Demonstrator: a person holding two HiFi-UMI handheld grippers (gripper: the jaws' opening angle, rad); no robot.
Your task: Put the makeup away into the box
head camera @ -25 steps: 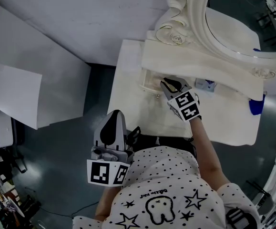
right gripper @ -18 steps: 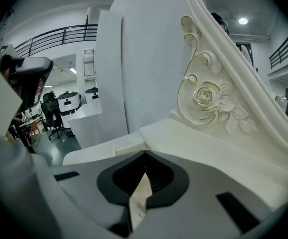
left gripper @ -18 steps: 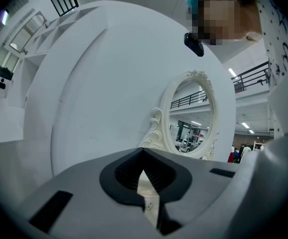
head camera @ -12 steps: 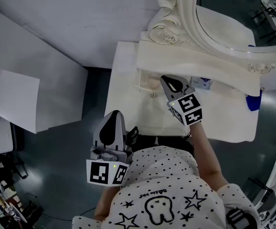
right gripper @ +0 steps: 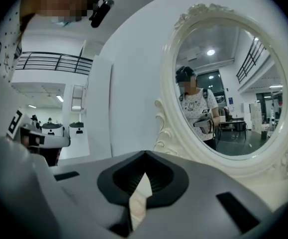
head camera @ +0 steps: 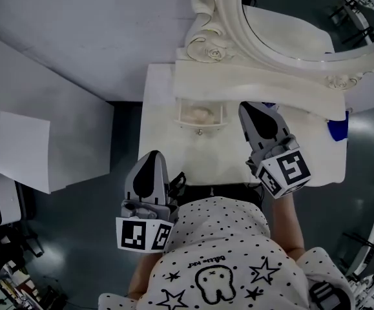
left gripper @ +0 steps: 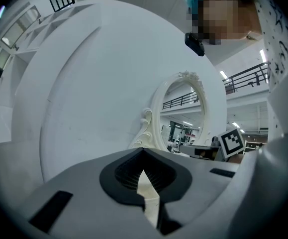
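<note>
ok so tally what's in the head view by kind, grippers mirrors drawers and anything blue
grippers: 2, the left gripper and the right gripper
mirror: 1
open drawer: 1
blue item: 1
total: 5

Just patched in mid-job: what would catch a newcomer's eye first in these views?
The ornate white oval mirror dominates, standing at the back of the white dressing table. Beneath its shelf a small drawer stands open with something pale inside. The right gripper hovers over the tabletop, fingers shut and empty; the left gripper hangs low by the person's waist, also shut.
</note>
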